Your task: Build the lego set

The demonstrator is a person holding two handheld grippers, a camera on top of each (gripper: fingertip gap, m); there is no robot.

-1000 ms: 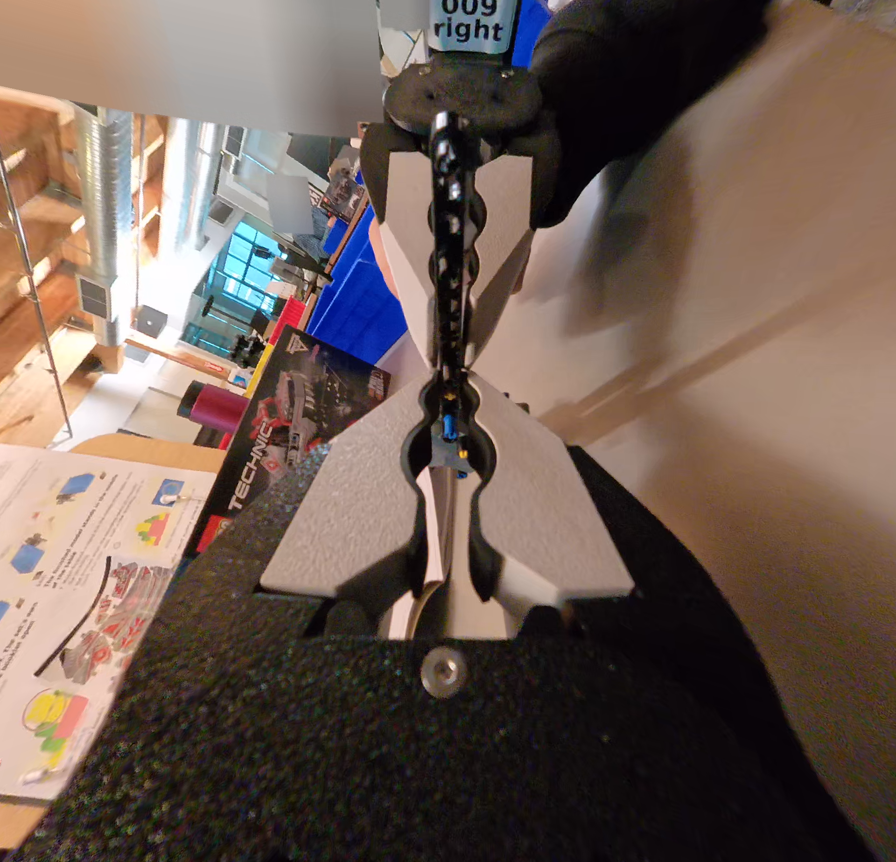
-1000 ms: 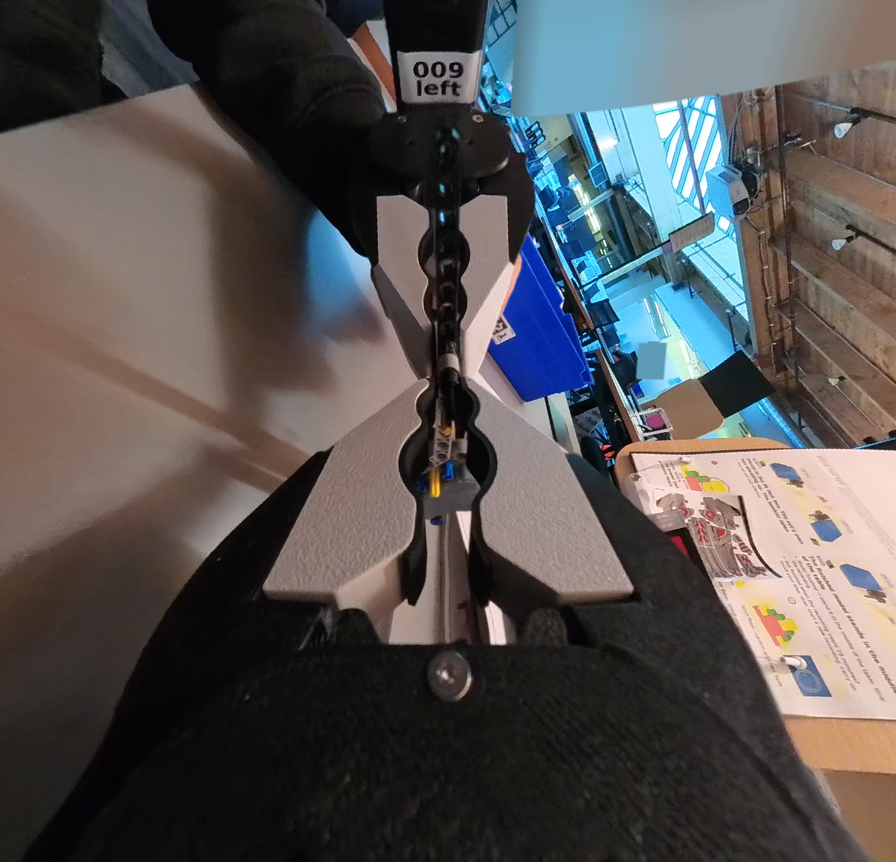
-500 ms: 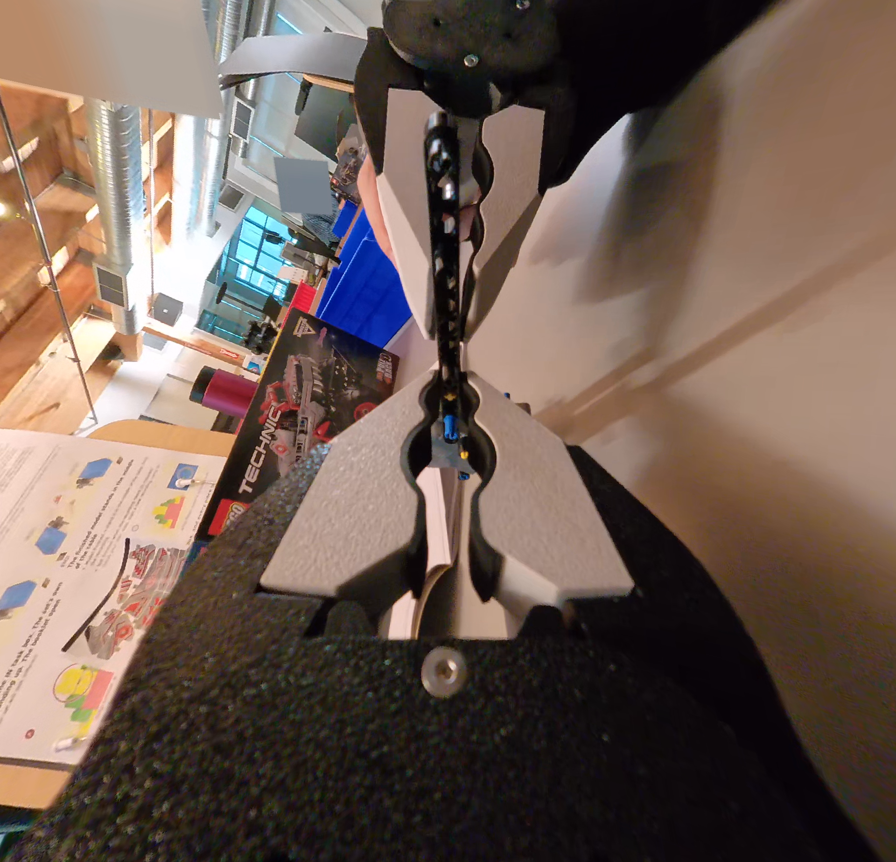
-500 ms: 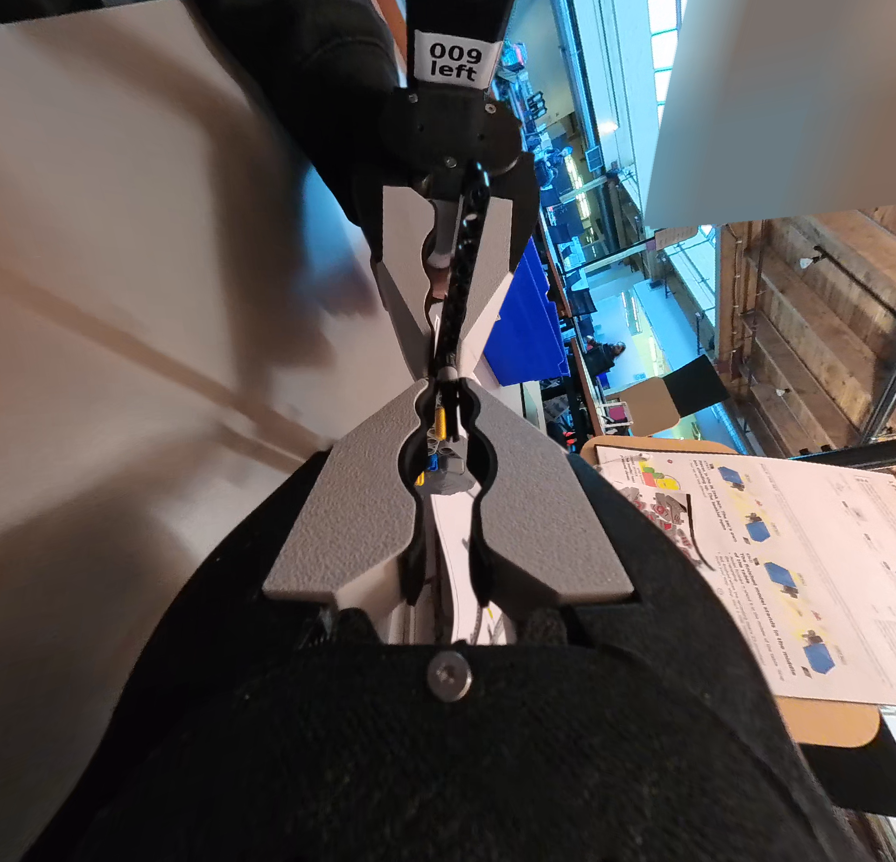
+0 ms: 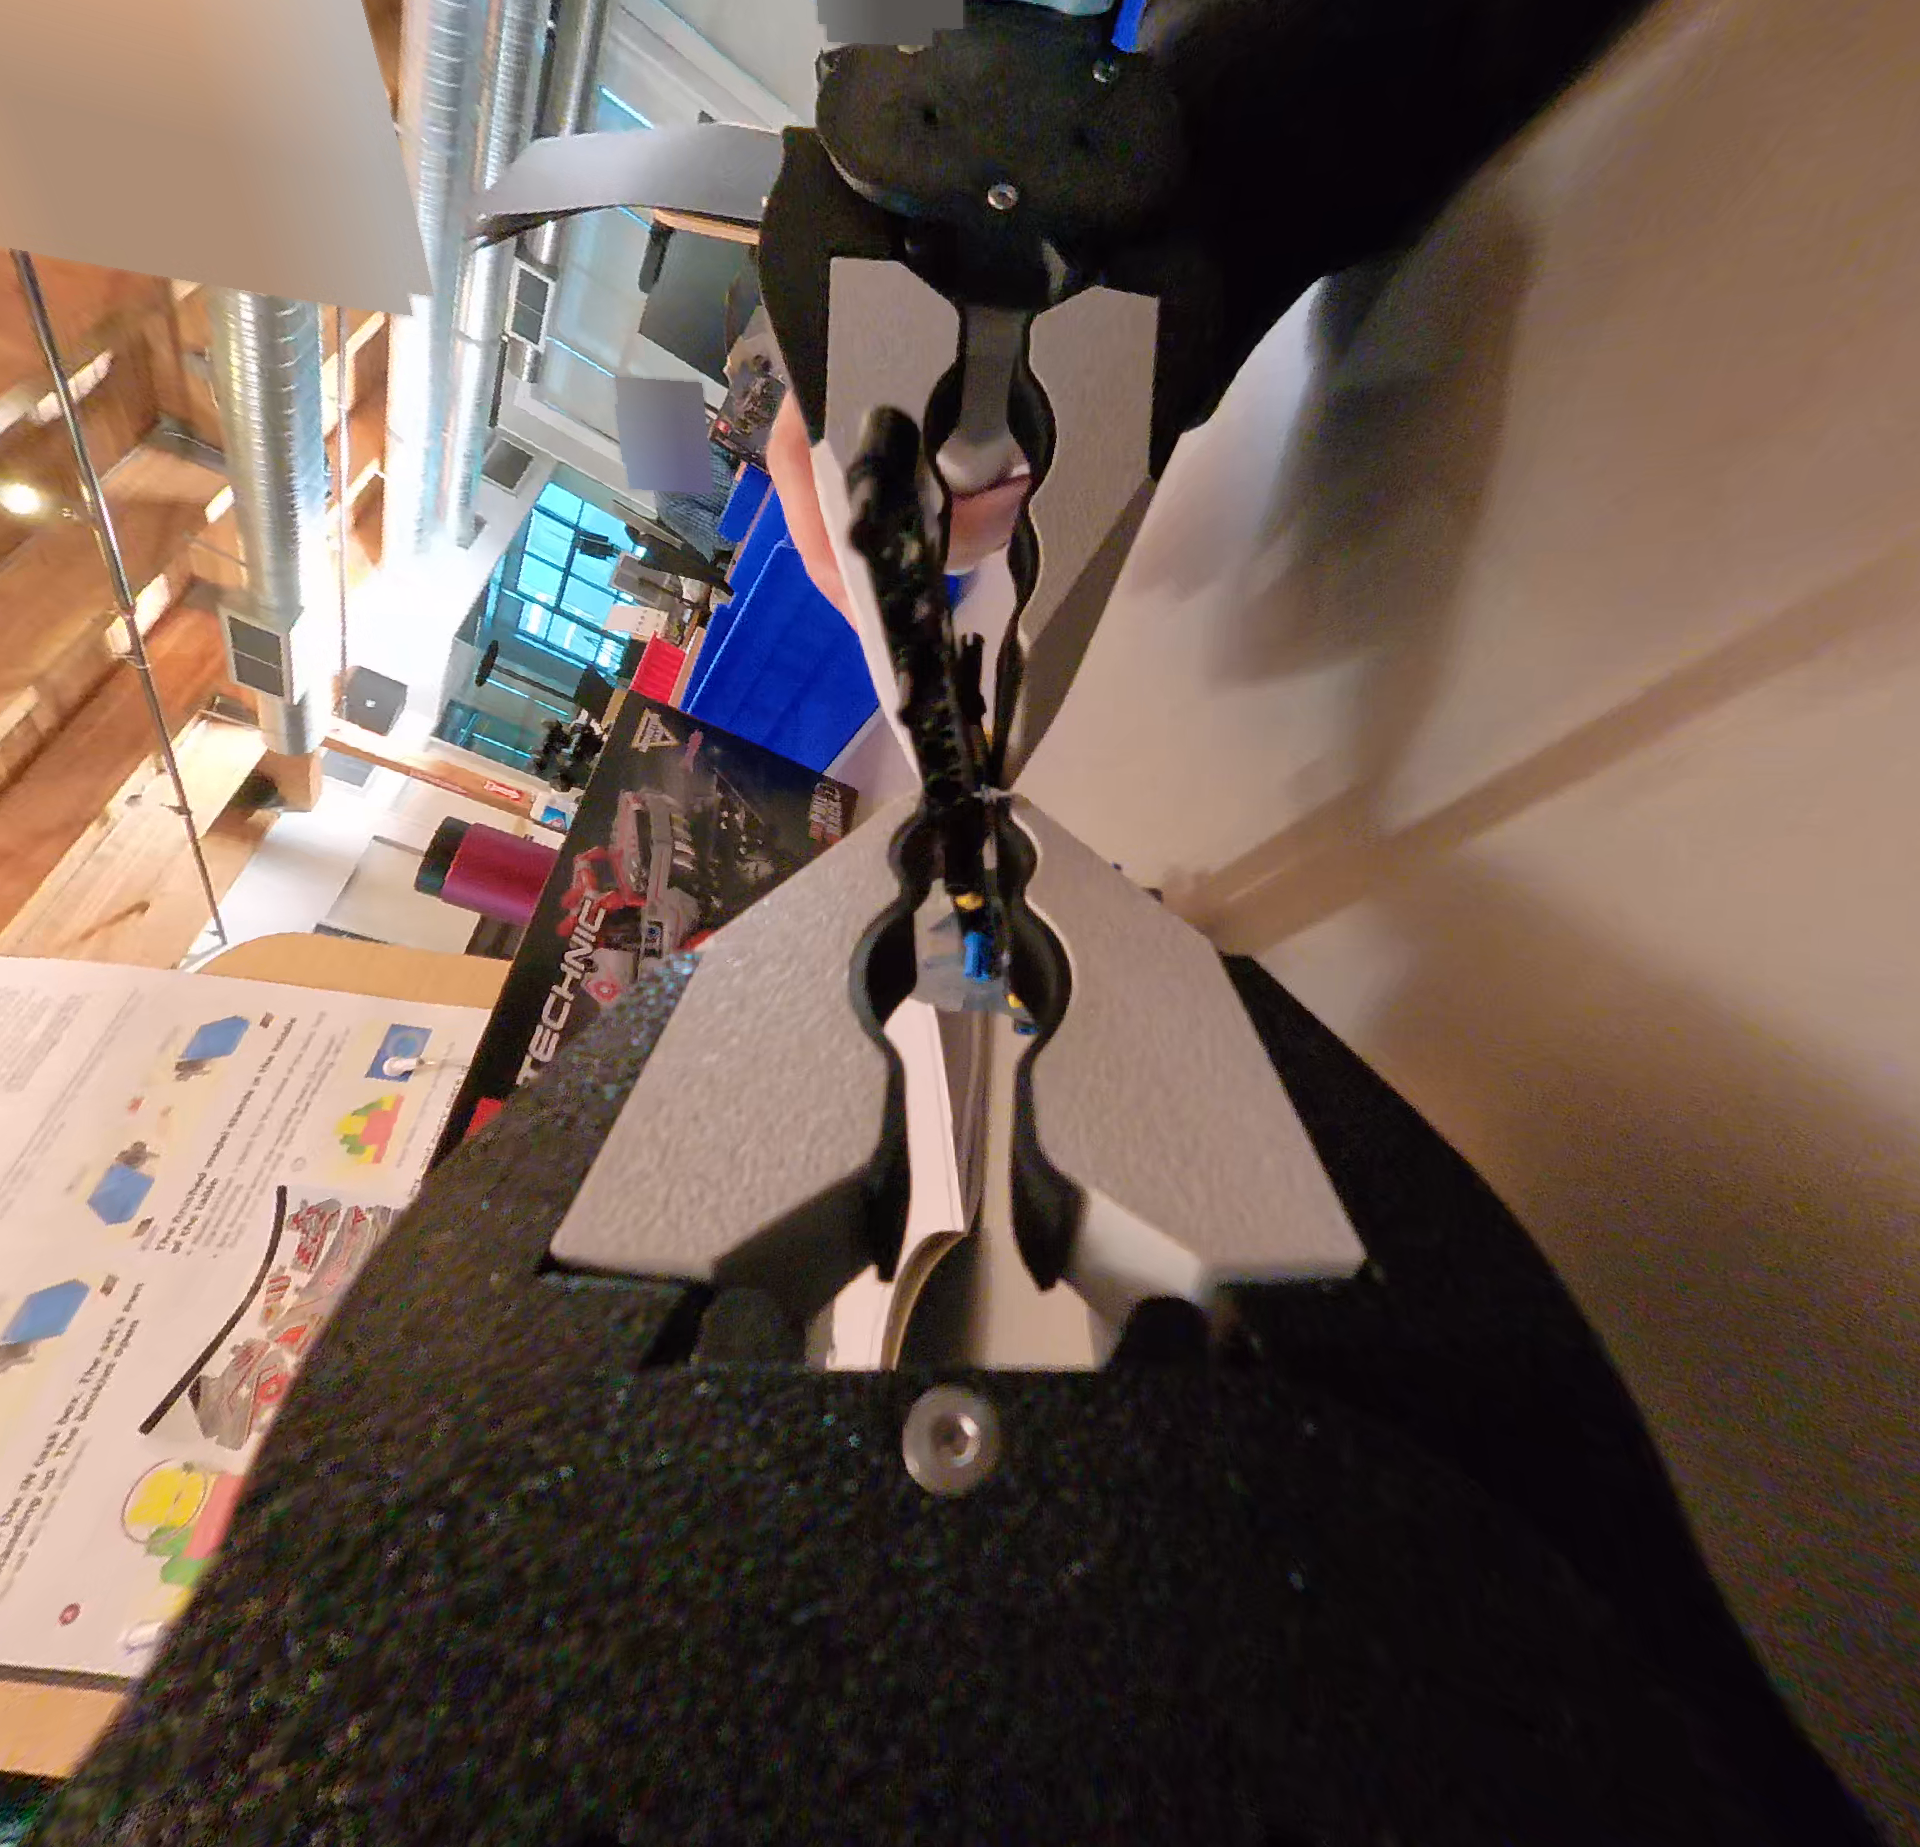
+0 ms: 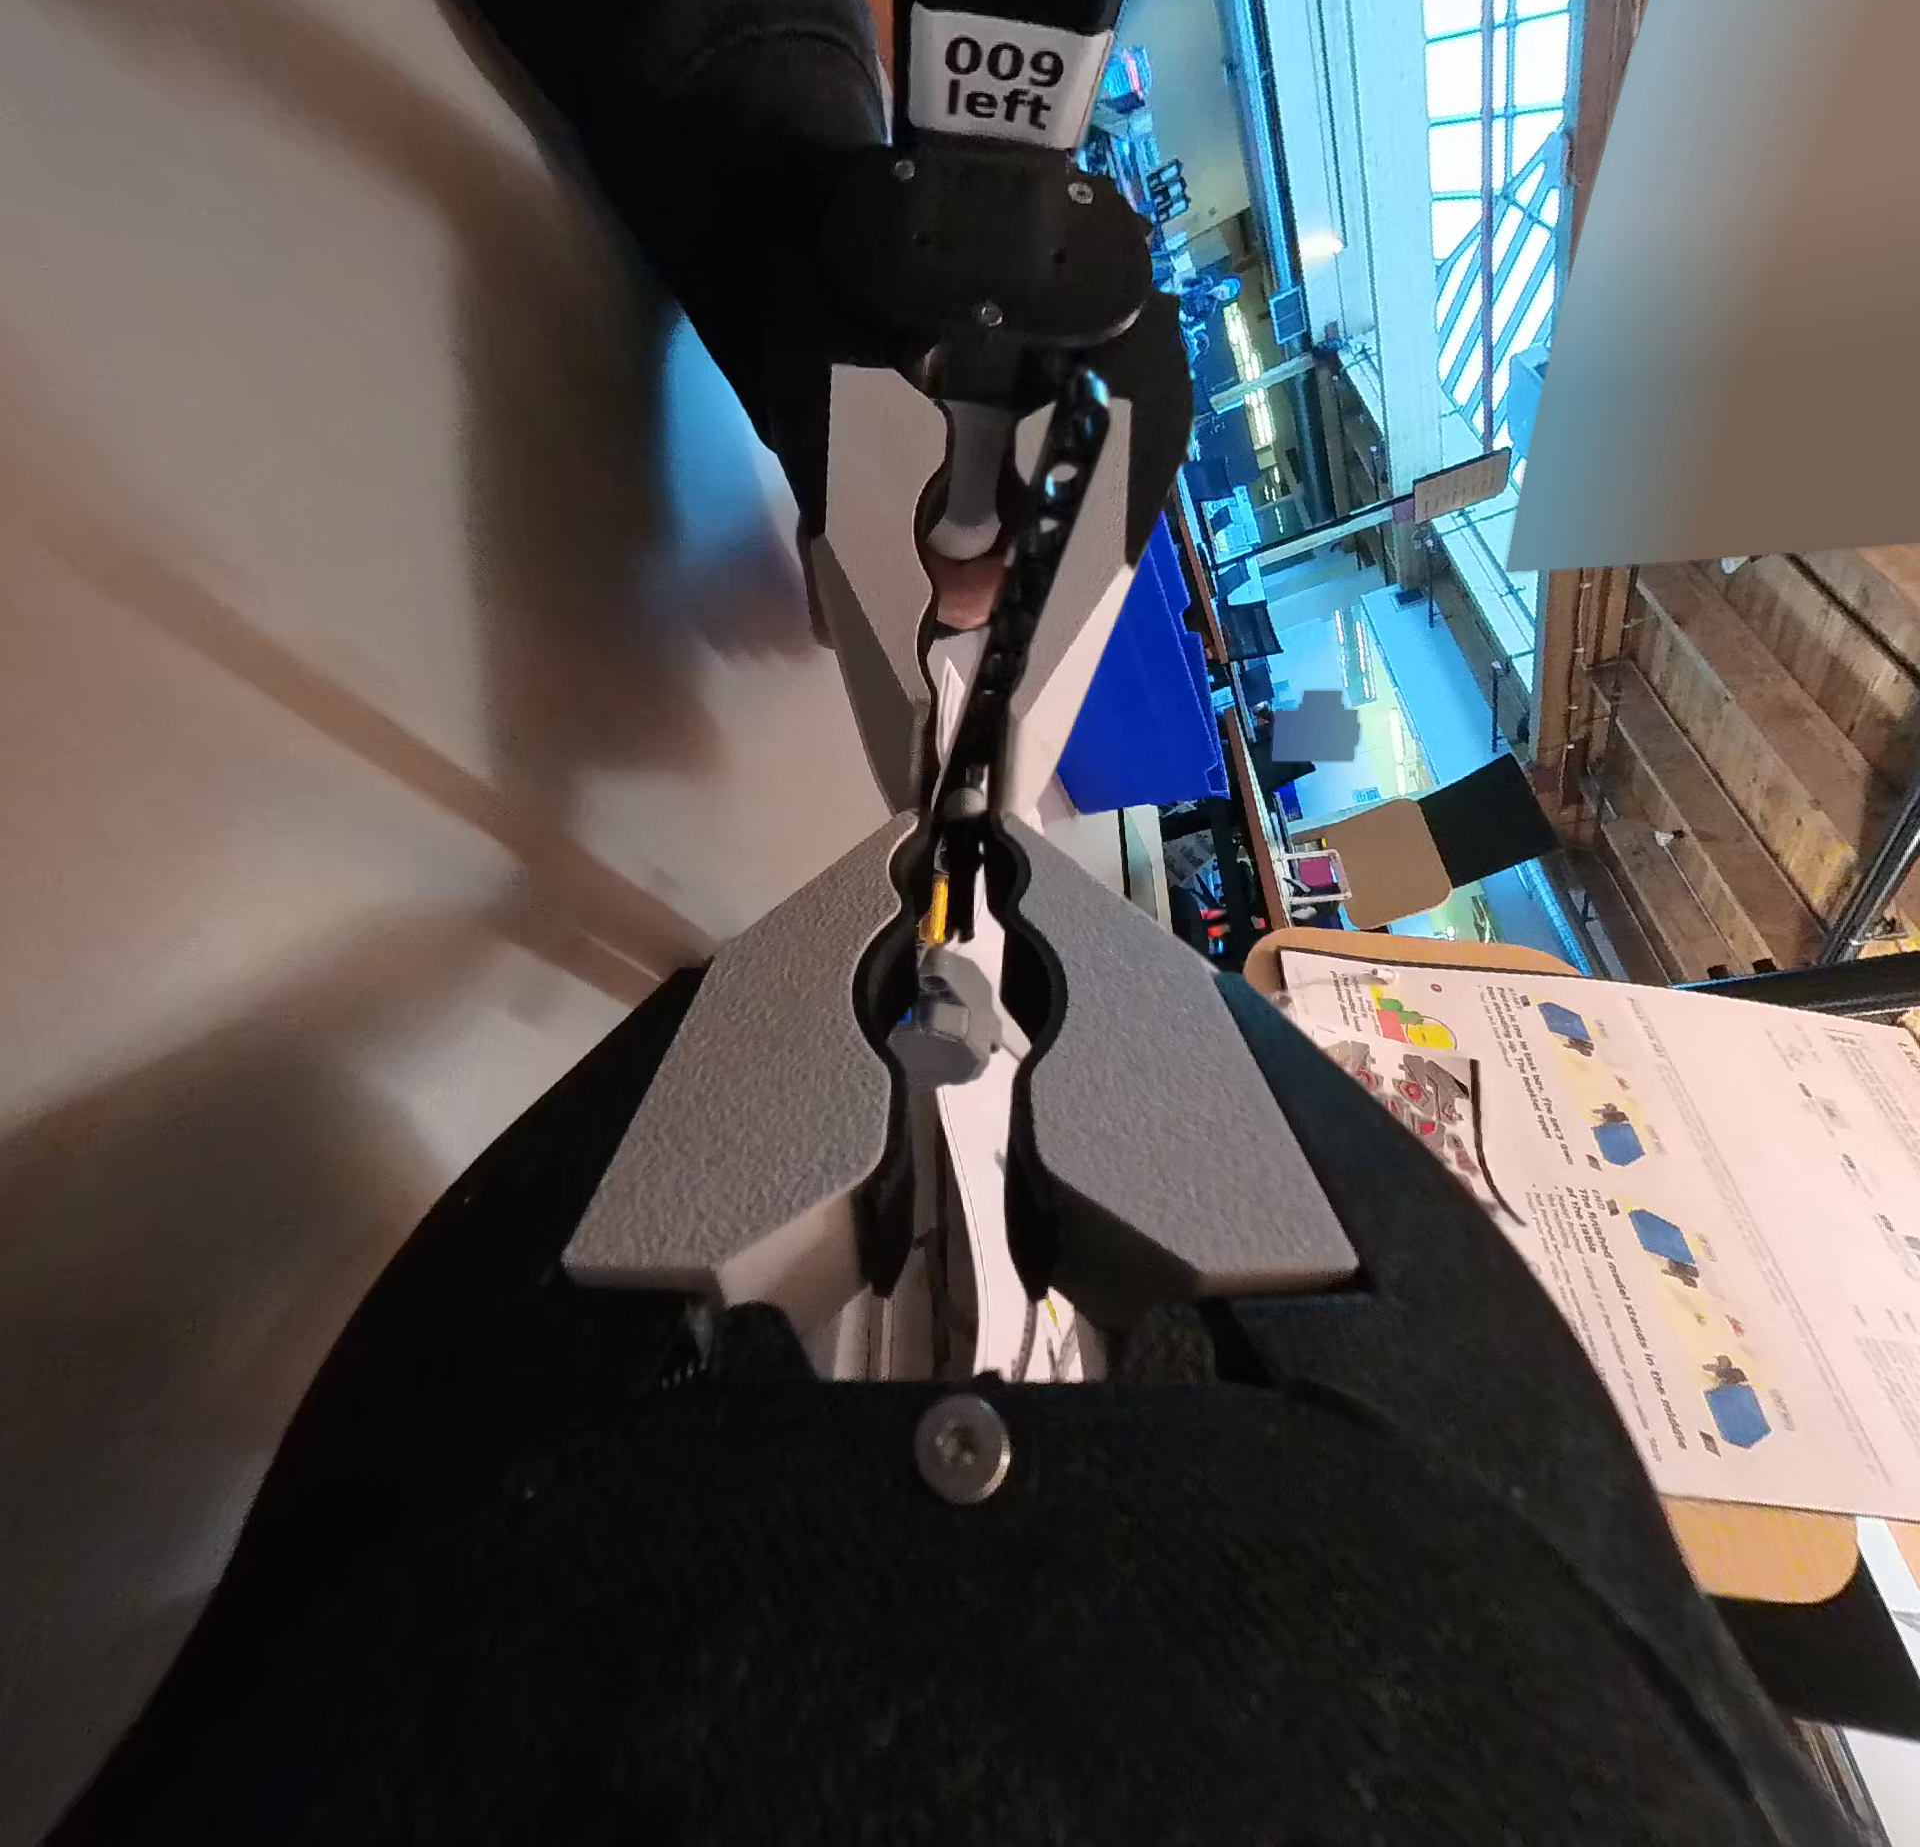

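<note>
My two grippers meet tip to tip, each held by a black-gloved hand [image 5: 1351, 83]. Both pinch one small lego assembly at their tips. A long black holed beam [image 5: 904, 571] rises from the tips; in the left wrist view it leans left across the other gripper's finger. In the right wrist view the beam [image 6: 1039, 540] leans right. A grey piece with blue and yellow pins [image 5: 951, 971] sits in the hollow between my left gripper's [image 5: 961, 810] fingers. It also shows between my right gripper's [image 6: 961, 821] fingers as a grey block [image 6: 945, 1018]. Both jaws are closed.
A printed instruction sheet [image 5: 156, 1226] on a brown board lies at the left, and shows in the right wrist view [image 6: 1662, 1174]. A dark lego box [image 5: 665, 862], a maroon bottle [image 5: 483, 862] and blue bins [image 5: 779, 644] stand behind. A pale surface [image 5: 1558, 758] fills the other side. The grippers are tip to tip, or close to it.
The black beam has tilted from in line with the grippers to slanting sideways, uncovering the slit of the opposite gripper. Both grippers have rolled slightly and stay closed.
</note>
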